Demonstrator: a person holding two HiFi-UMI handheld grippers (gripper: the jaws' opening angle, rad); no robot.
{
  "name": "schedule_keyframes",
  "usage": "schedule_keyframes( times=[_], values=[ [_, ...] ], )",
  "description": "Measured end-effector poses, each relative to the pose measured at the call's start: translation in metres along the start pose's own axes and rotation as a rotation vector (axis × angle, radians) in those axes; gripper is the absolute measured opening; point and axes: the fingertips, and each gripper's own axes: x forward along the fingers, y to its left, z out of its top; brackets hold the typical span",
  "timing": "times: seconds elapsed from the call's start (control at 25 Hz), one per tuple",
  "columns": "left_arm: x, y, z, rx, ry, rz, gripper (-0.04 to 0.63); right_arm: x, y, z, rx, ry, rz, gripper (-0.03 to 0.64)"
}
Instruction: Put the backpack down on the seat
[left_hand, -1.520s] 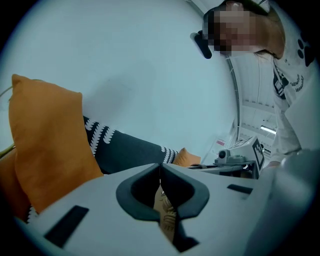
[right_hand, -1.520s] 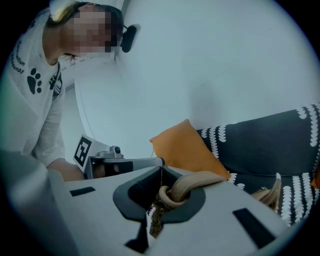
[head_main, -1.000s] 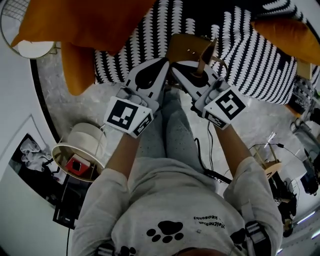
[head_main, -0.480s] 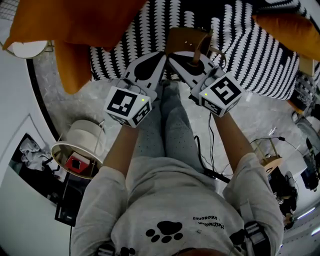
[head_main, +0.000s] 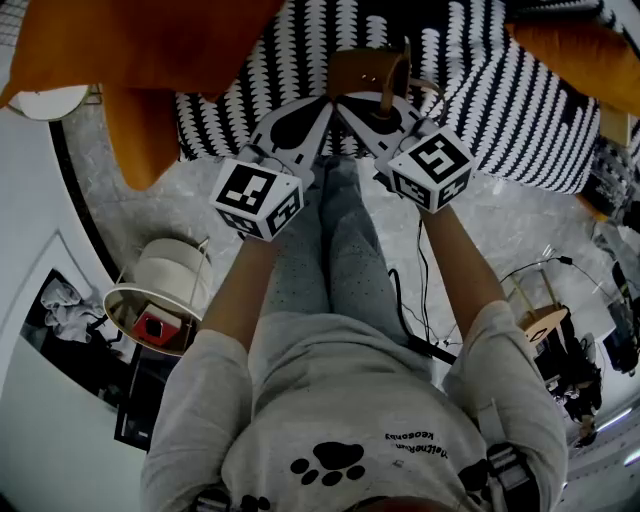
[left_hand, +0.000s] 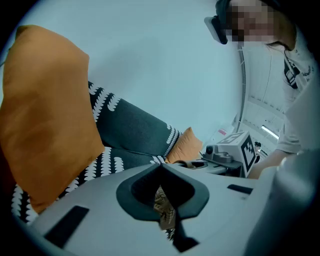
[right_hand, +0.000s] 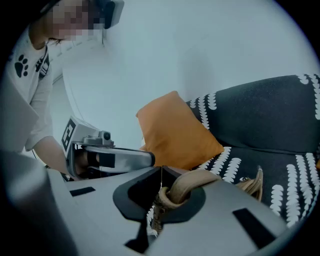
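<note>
At the front of the black-and-white seat (head_main: 520, 110), tan backpack (head_main: 358, 72), straps (right_hand: 192, 186) looped.

- The backpack (head_main: 362, 72) is seen over the front part of the seat (head_main: 480, 90), between two cushions; contact with the seat cannot be told.
- The left cushion (head_main: 150, 50) is placed to its left, the right cushion (head_main: 565, 50) well to its right.
- The left gripper (head_main: 322, 108) and right gripper (head_main: 345, 108) are held side by side just before the backpack.
- A strap (left_hand: 164, 205) is caught between the left gripper's jaws, a strap loop (right_hand: 186, 186) between the right gripper's.
- A lamp (head_main: 165, 290) is found on the floor (head_main: 500, 240) left of the legs, a cable (head_main: 408, 300) to their right.
</note>
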Motion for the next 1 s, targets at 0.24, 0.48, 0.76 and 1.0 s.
schedule_keyframes(
  times=[0.24,0.48,0.76,1.0],
  values=[
    [0.006,0.0,-0.011,-0.004,0.023,-0.007,0.02,0.002,-0.011,-0.017,-0.015,0.04,-0.031,0.032],
    [0.011,-0.005,-0.012,-0.004,0.033,-0.017,0.02,0.004,-0.028,-0.022,-0.032,0.143,-0.116,0.032],
    [0.014,-0.012,-0.017,-0.002,0.039,-0.034,0.02,-0.002,-0.055,-0.052,0.076,0.303,-0.251,0.034],
    [0.018,-0.019,-0.02,0.002,0.047,-0.05,0.02,-0.024,-0.083,-0.084,0.148,0.395,-0.368,0.034]
  ],
)
